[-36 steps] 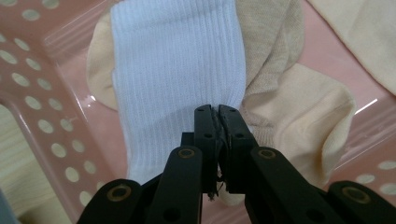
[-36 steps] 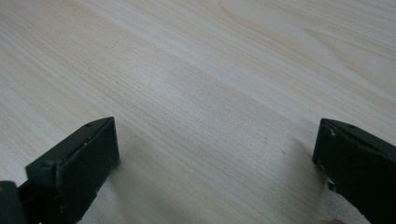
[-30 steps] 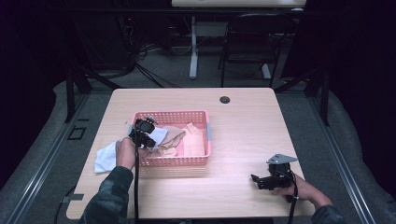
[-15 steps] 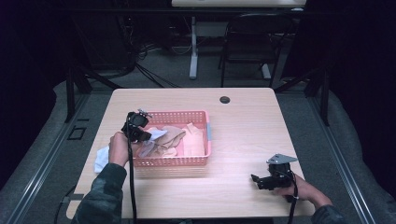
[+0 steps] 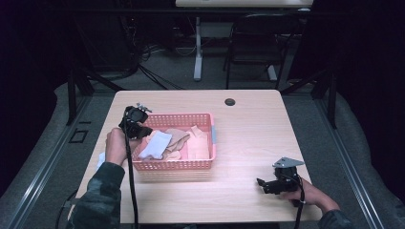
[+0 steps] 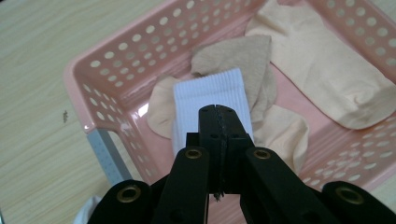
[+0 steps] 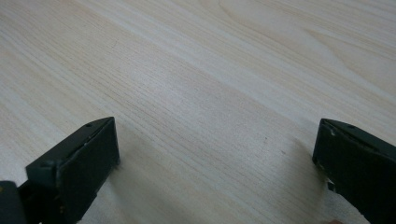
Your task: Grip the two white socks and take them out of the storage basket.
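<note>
Moved since before: left tongs (image 5: 143, 130) came up off the pile and now hang above the near-left corner of the pink basket (image 5: 210, 143); the white sock (image 5: 155, 145) ended up lying in the basket, and the right tongs haven't budged.
Left tongs: clamped fully together with nothing between them, pretty clear in the left gripper view (image 6: 217, 122).
White sock: right under and just past the left tongs' tips (image 6: 211, 95), ribbed cuff pointing away from them, lying on top of a tan sock (image 6: 243, 58).
Other socks: a pale peach one (image 6: 322, 65) sits further out and off to the right of the left tongs.
Right tongs: (image 5: 265, 185) low over bare tabletop (image 5: 248, 124), well apart from the basket, spread wide and holding nothing (image 7: 215, 154).
</note>
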`<state>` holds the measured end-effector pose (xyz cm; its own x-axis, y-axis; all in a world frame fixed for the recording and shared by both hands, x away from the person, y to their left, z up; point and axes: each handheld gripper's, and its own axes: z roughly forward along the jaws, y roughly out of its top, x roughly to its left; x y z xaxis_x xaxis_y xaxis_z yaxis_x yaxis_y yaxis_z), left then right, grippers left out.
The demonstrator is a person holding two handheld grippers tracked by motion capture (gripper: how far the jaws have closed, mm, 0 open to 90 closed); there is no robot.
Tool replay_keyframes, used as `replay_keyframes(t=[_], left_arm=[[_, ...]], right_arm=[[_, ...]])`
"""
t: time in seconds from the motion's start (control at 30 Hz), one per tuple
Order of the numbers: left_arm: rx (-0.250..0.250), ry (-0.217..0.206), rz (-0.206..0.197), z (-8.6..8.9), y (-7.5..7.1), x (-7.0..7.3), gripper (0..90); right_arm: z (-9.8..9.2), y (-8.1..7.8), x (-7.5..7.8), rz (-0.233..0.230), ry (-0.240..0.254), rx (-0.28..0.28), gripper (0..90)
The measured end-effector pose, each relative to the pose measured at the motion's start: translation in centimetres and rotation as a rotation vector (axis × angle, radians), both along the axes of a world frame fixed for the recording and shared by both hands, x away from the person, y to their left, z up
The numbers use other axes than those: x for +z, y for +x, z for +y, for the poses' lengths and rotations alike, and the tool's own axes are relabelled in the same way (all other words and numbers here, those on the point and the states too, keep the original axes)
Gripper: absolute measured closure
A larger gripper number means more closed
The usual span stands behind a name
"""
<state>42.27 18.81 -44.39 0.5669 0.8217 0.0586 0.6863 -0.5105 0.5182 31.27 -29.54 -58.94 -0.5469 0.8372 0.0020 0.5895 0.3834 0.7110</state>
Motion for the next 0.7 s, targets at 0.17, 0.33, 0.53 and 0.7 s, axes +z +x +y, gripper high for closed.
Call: replay_keyframes(t=[0.17, 0.33, 0.53, 0.7], left_arm=[[-0.017, -0.007, 0.086, -0.6, 0.6, -2.5, 71.7], [-0.018, 0.02, 0.153, -2.0, 1.1, -5.1, 43.6], [0.0, 0.071, 0.175, -3.0, 1.4, -6.6, 30.6], [0.019, 0.121, 0.187, -2.9, 1.7, -7.2, 35.0]], right_arm=[[0.0, 0.0, 0.0, 0.0, 0.0, 0.0, 0.0], [0.0, 0.0, 0.0, 0.0, 0.0, 0.0, 0.0], [0.0, 0.0, 0.0, 0.0, 0.0, 0.0, 0.0], [0.0, 0.0, 0.0, 0.0, 0.0, 0.0, 0.0]])
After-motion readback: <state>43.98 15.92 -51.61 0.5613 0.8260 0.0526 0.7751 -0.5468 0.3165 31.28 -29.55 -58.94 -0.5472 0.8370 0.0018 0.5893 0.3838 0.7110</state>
